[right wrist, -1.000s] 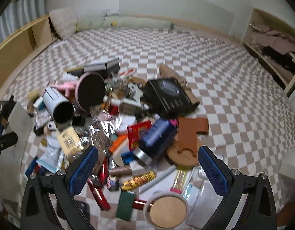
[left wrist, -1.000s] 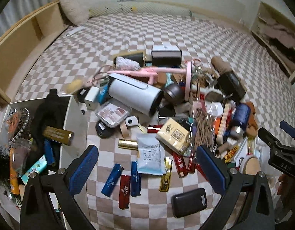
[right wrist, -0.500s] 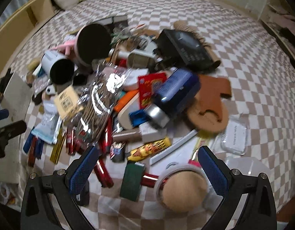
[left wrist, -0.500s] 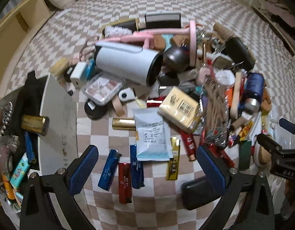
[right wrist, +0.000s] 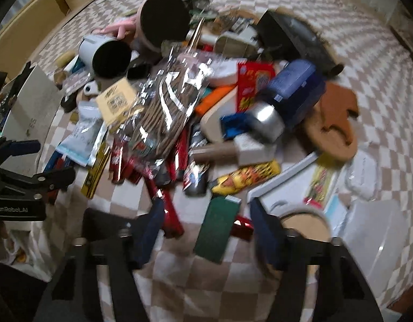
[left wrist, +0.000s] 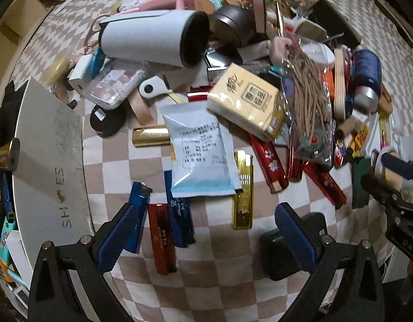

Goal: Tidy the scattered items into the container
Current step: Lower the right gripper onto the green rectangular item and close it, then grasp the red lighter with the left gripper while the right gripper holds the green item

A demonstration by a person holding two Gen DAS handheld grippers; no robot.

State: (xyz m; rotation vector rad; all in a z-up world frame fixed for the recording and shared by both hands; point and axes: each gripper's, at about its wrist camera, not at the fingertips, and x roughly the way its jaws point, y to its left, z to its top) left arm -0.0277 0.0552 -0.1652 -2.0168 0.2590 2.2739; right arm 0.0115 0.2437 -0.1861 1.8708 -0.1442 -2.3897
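Scattered small items lie in a pile on a checkered cloth. The container, a white shoe box (left wrist: 45,161) with its flap up, stands at the left and holds several items; it also shows at the left in the right wrist view (right wrist: 26,102). My left gripper (left wrist: 206,237) is open, pointing down low over a red lighter (left wrist: 162,238), blue lighters (left wrist: 179,212) and a gold lighter (left wrist: 242,201). My right gripper (right wrist: 207,234) has its jaws closing, with a flat green box (right wrist: 216,228) between them; the pads are not touching it.
A white cylinder (left wrist: 152,37), a yellow tissue pack (left wrist: 246,102), a white pouch (left wrist: 201,158) and a blue bottle (right wrist: 292,91) crowd the pile. A black case (left wrist: 281,252) lies by my left gripper's right finger. A cork-lidded tin (right wrist: 305,225) and clear tub (right wrist: 372,236) sit right of the green box.
Both grippers have sunk closer to the pile and tipped further down. The right gripper's jaws have narrowed from wide open around the green box. The left jaws keep their width.
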